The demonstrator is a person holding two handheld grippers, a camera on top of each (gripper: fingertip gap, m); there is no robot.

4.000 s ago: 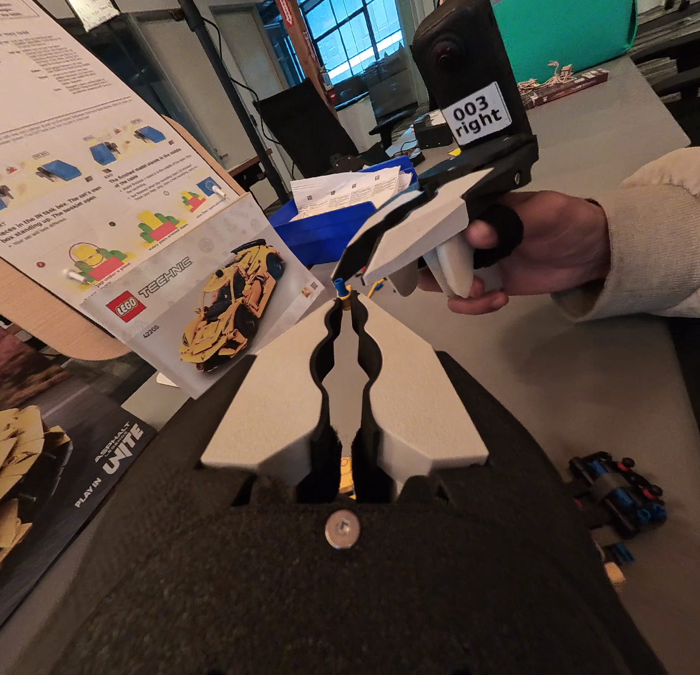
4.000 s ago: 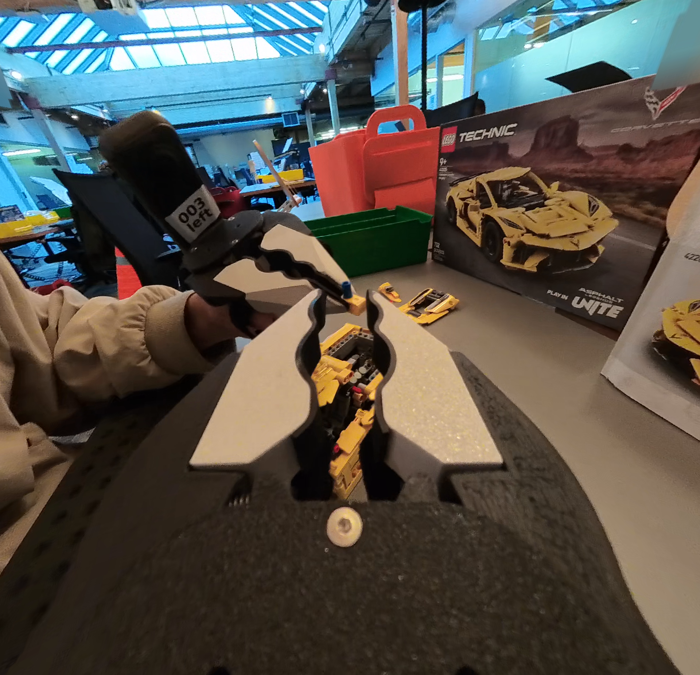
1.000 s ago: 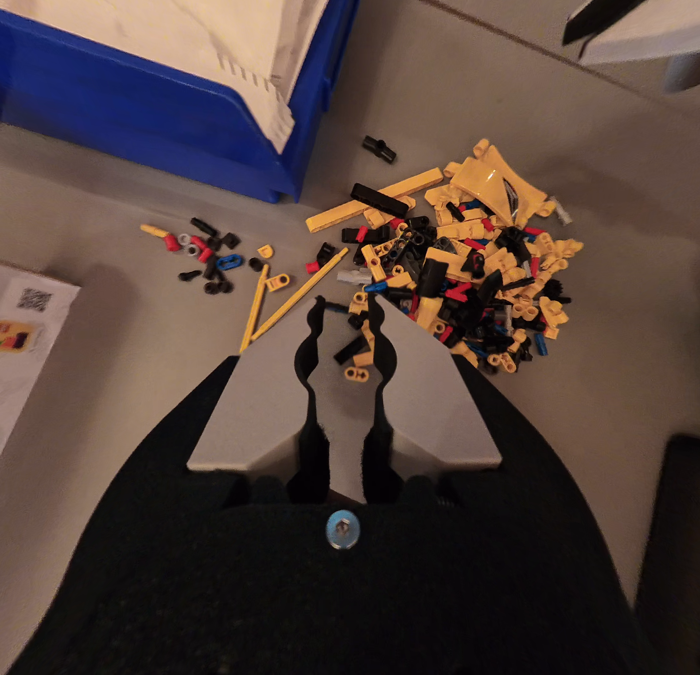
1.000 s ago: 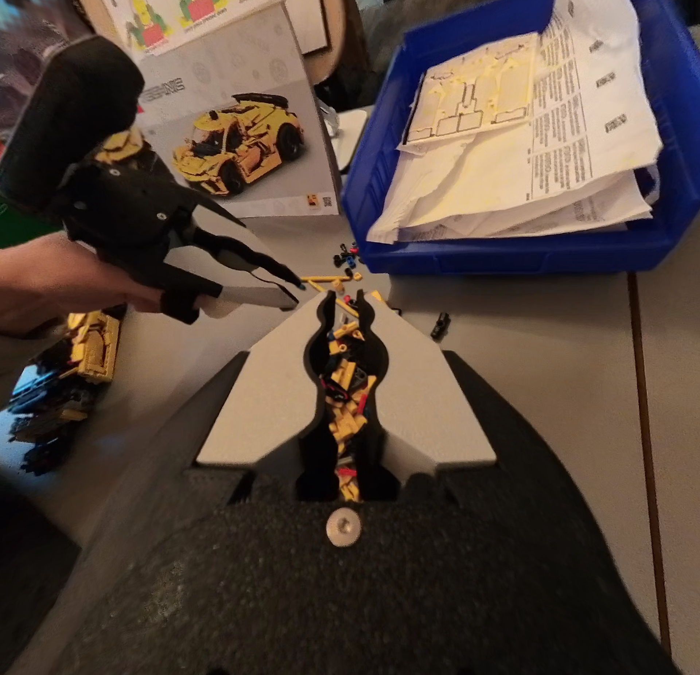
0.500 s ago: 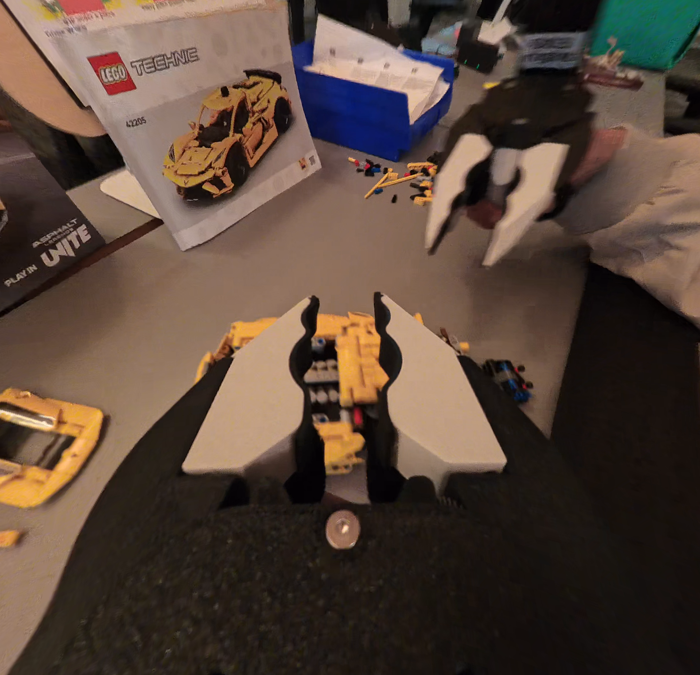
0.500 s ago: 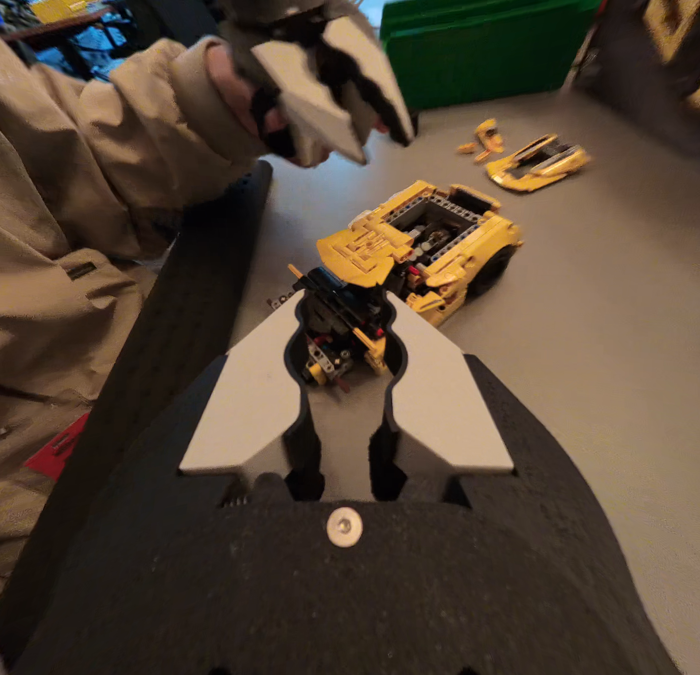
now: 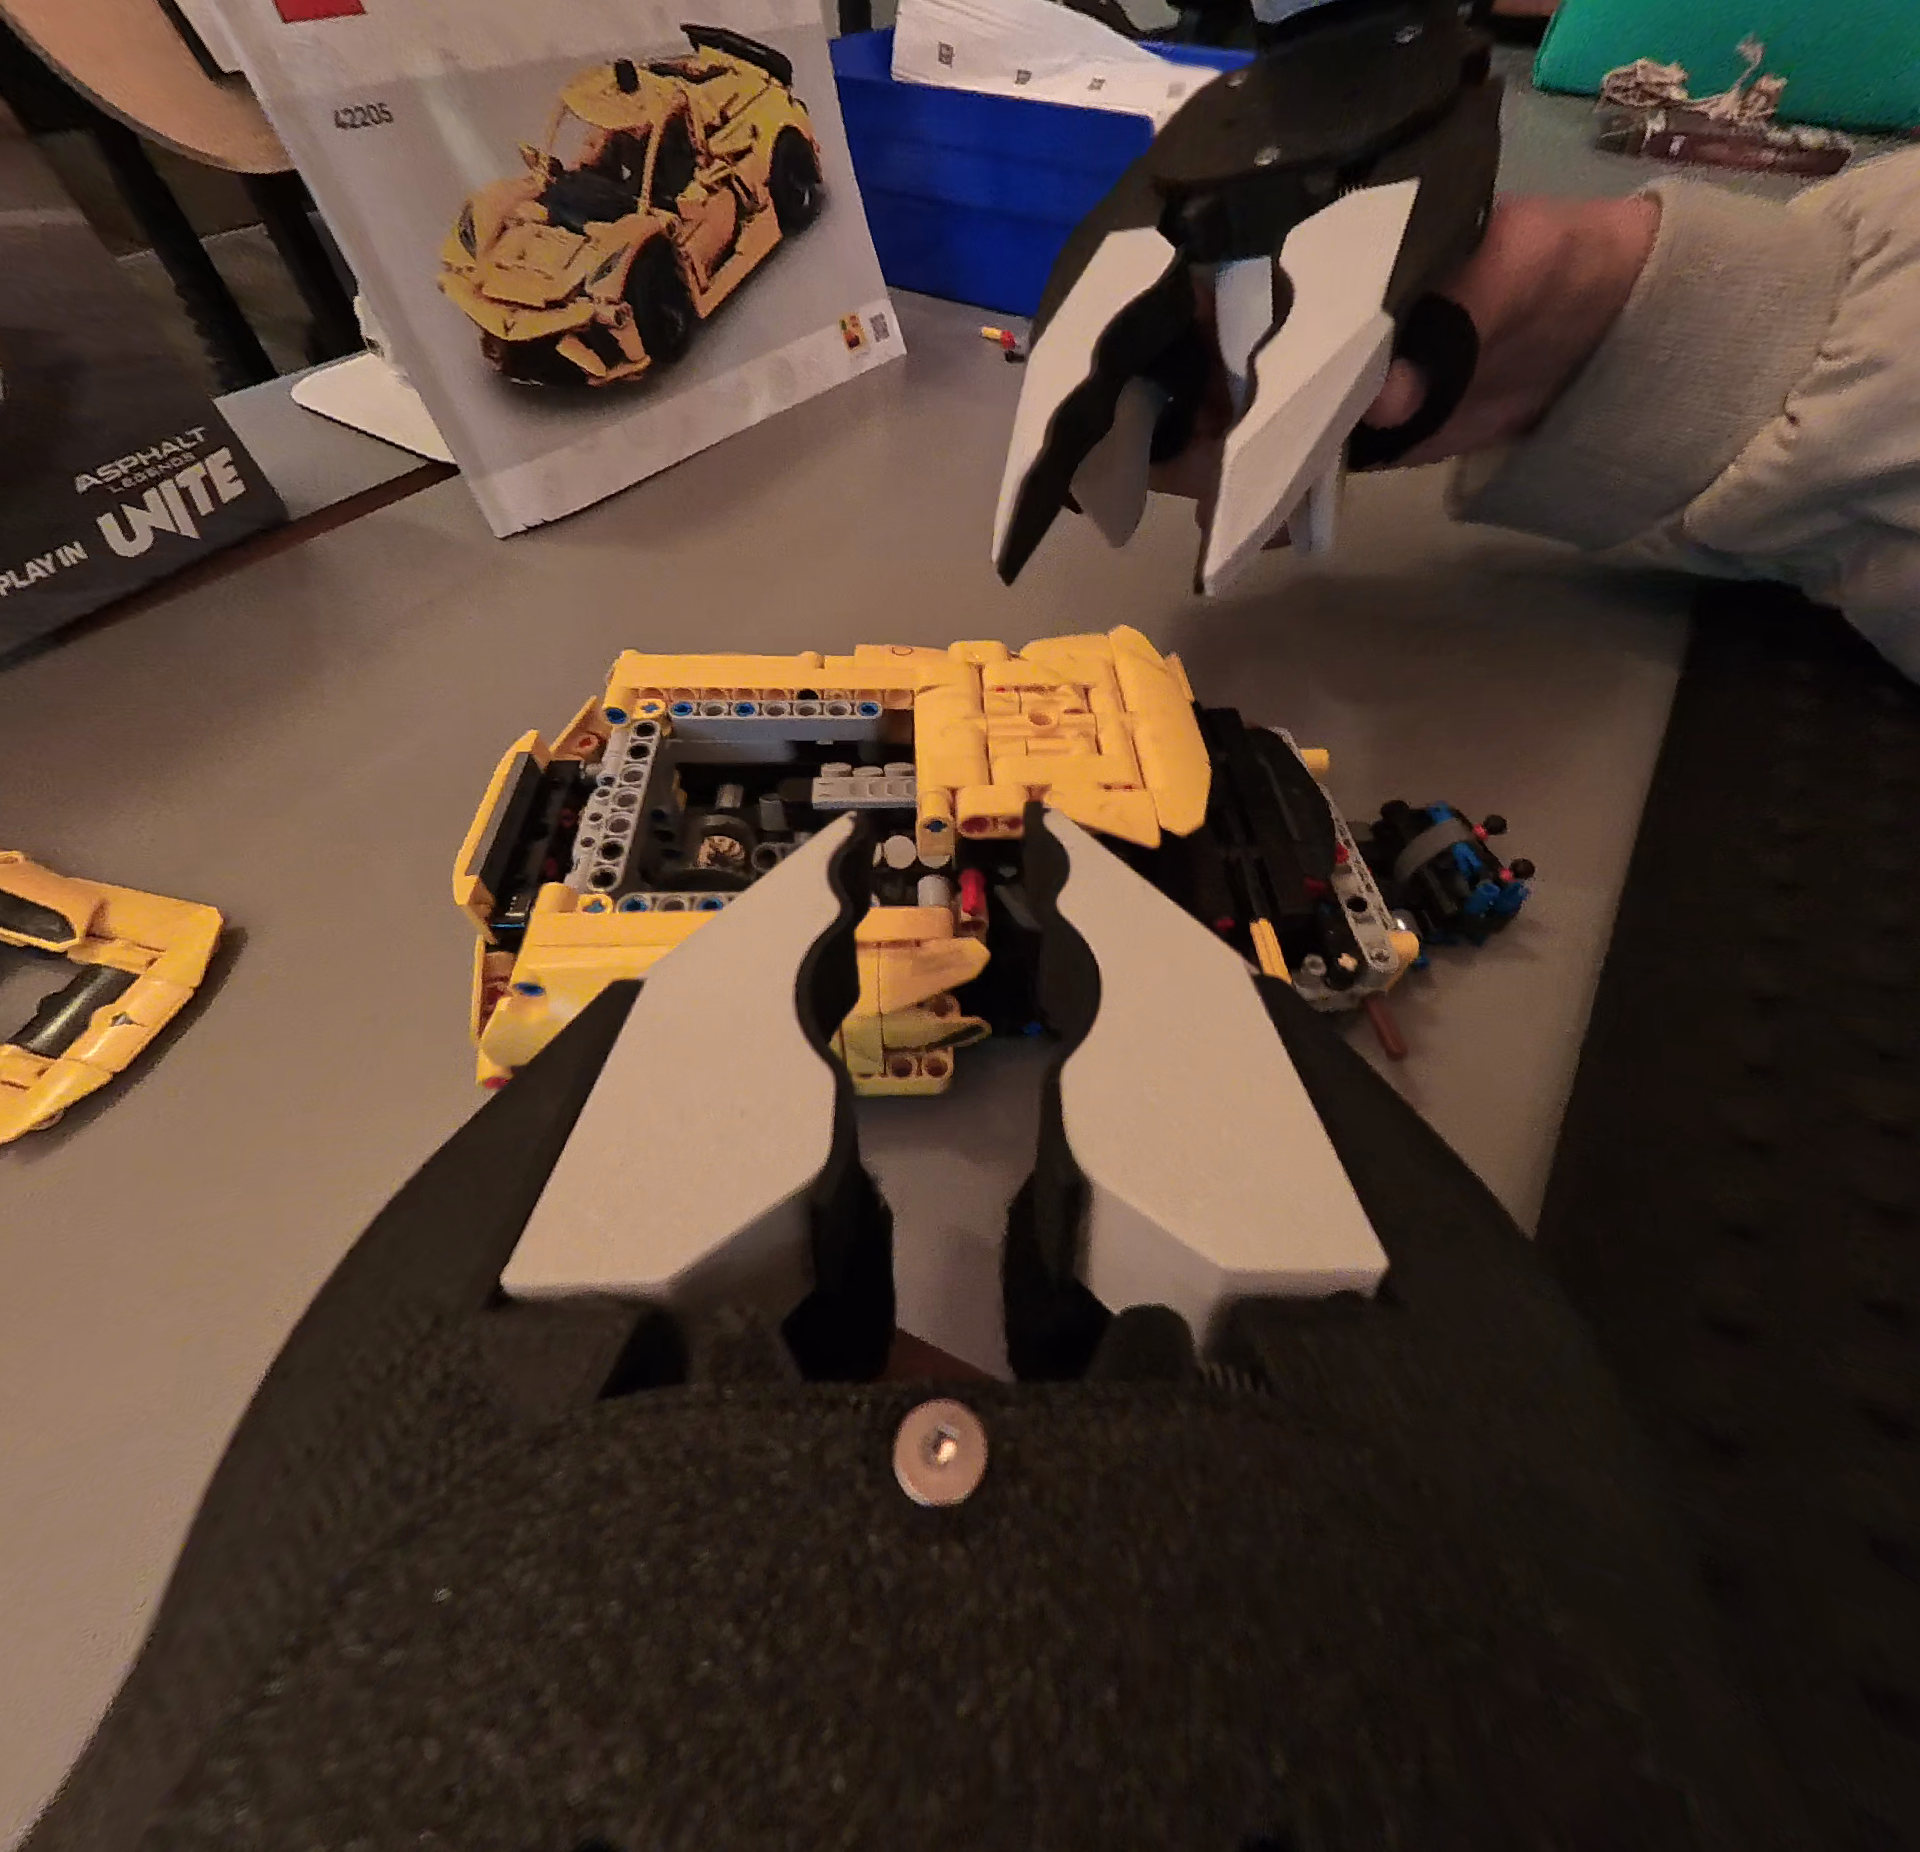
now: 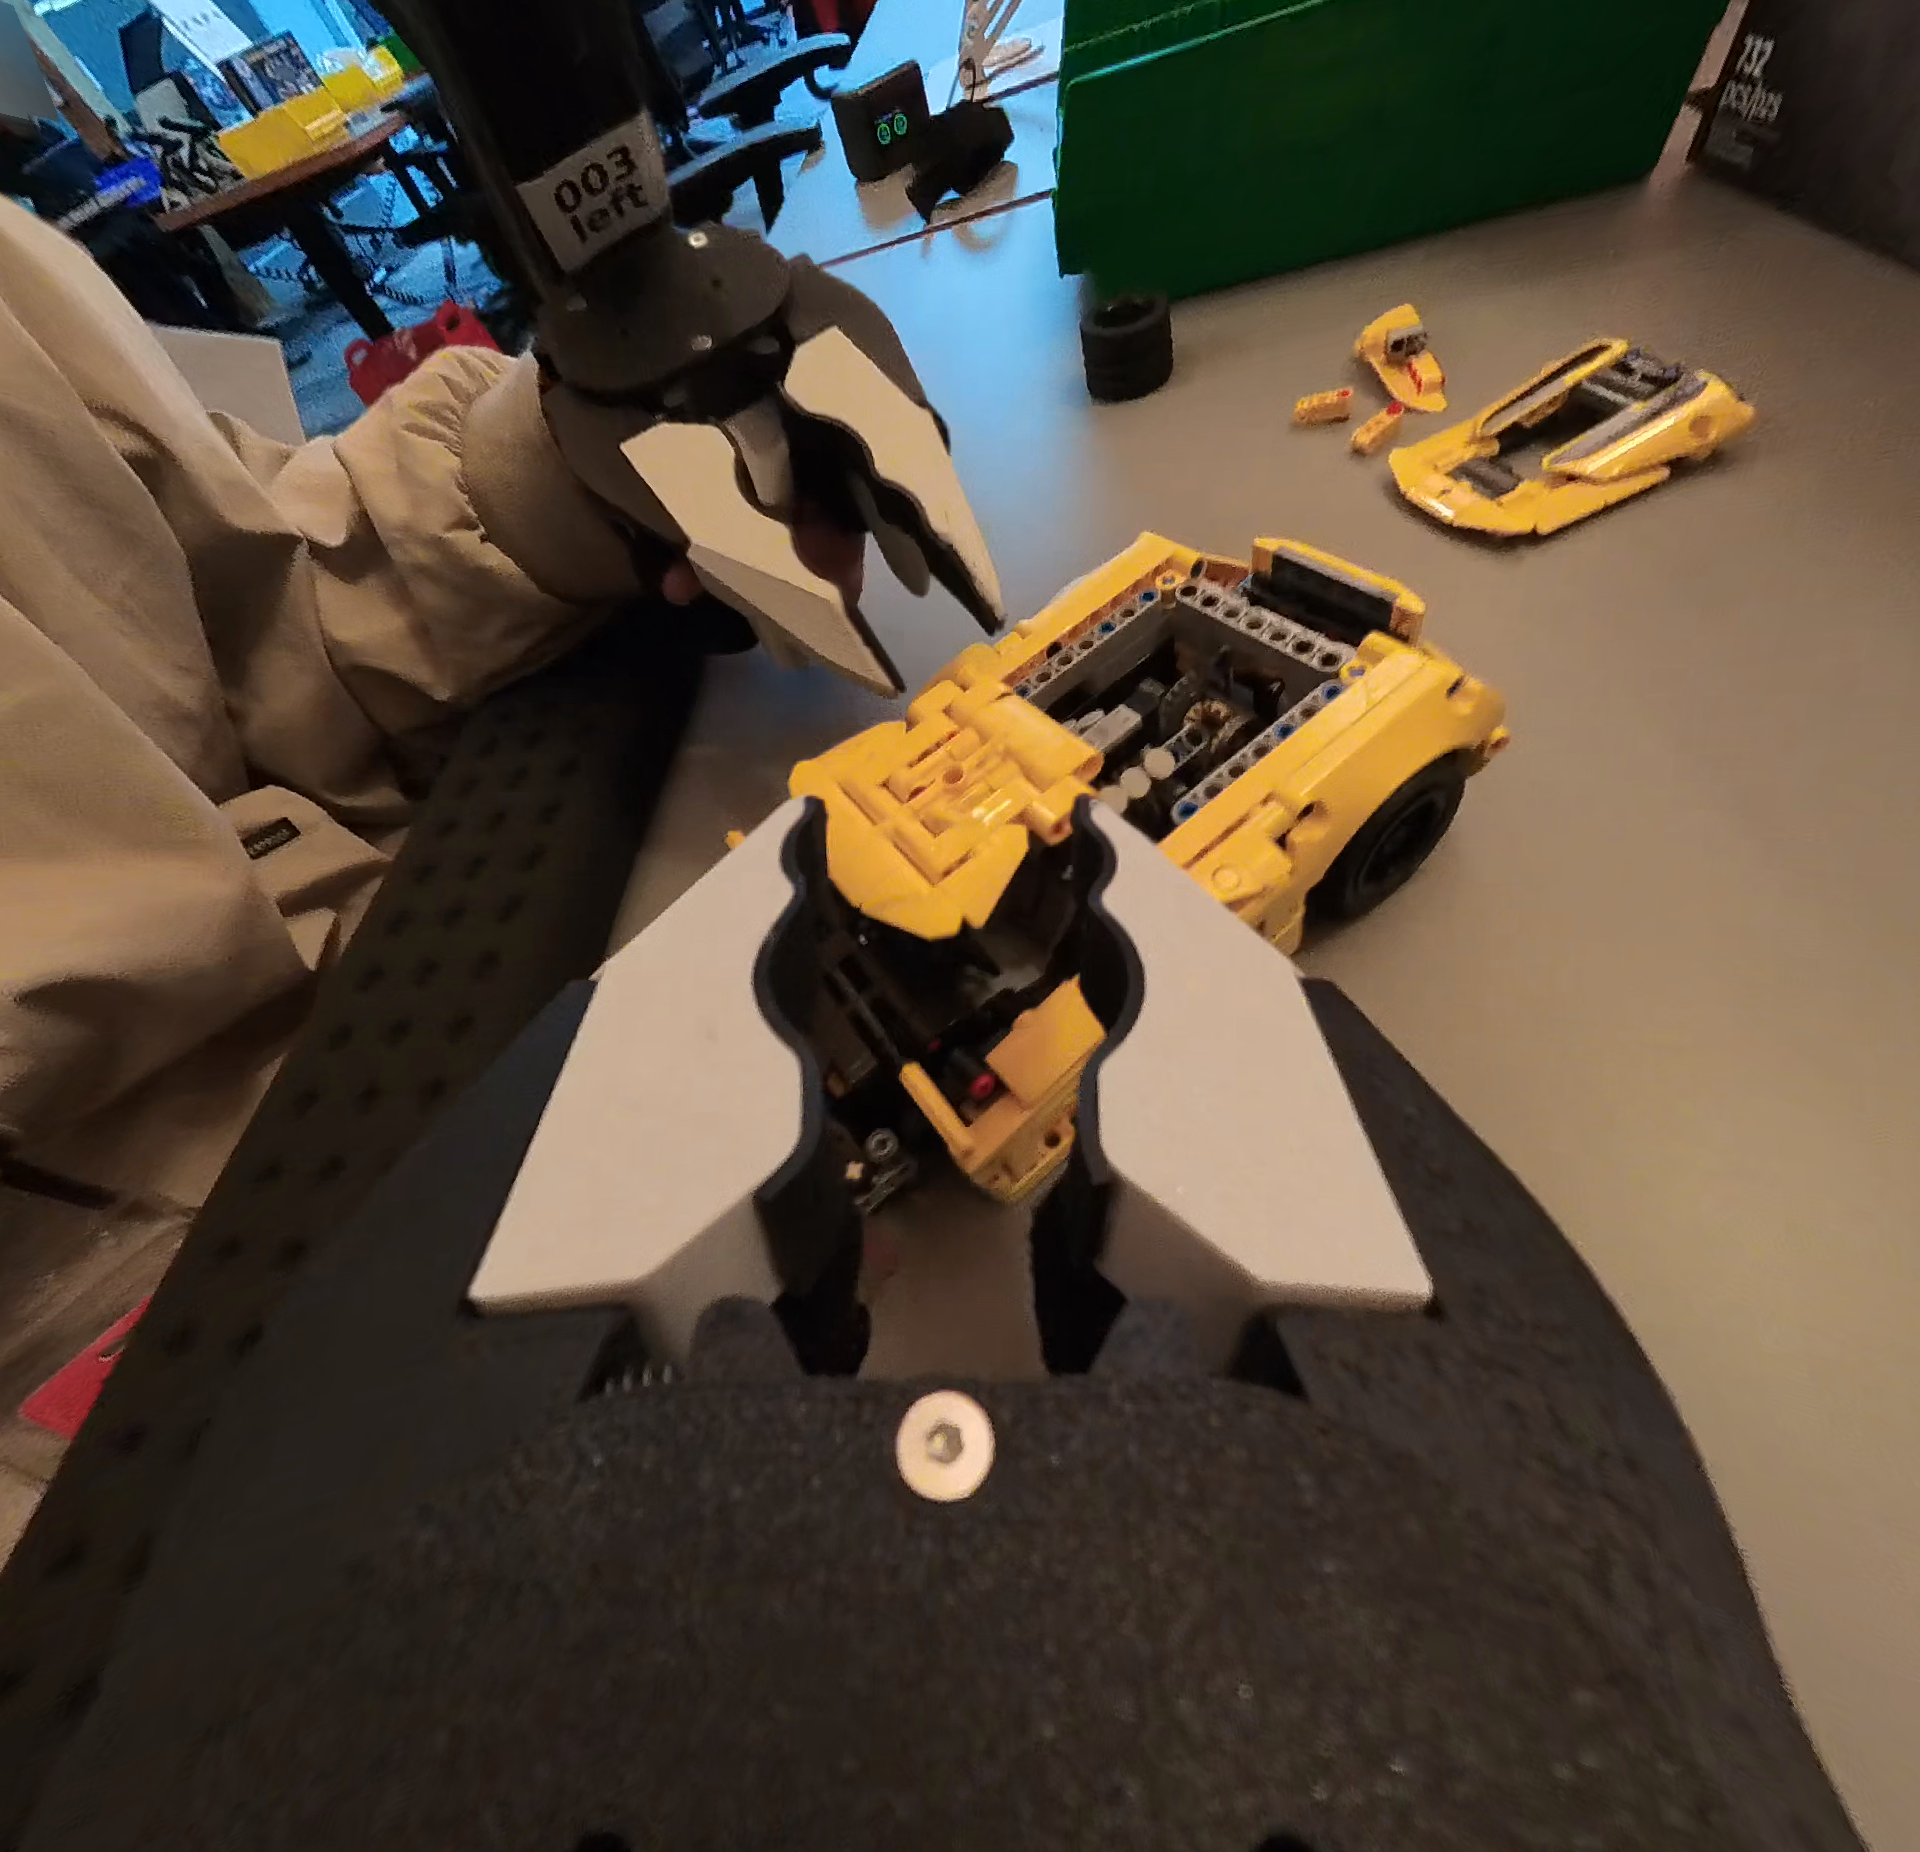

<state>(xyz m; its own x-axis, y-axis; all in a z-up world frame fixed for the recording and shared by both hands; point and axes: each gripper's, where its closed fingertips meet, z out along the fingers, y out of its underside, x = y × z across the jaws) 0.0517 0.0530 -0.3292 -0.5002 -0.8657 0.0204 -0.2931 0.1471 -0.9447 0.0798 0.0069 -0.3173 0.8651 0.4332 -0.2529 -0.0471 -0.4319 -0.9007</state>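
Left wrist view: left tongs [image 7: 940, 831] and right tongs [image 7: 1101, 566], both open and empty, newly brought from parts pile to hover over yellow car [image 7: 831, 815] on table [image 7: 312, 680].

Both views are dim and warm over the grey table [image 7: 312, 659], with soft shadows under the yellow model car [image 7: 831, 763]. Cool daylight glows far behind the left gripper [image 8: 940, 649]. Wide-angle distortion bends the edges; the hand [image 7: 1538, 327] beyond the tips is motion-blurred.
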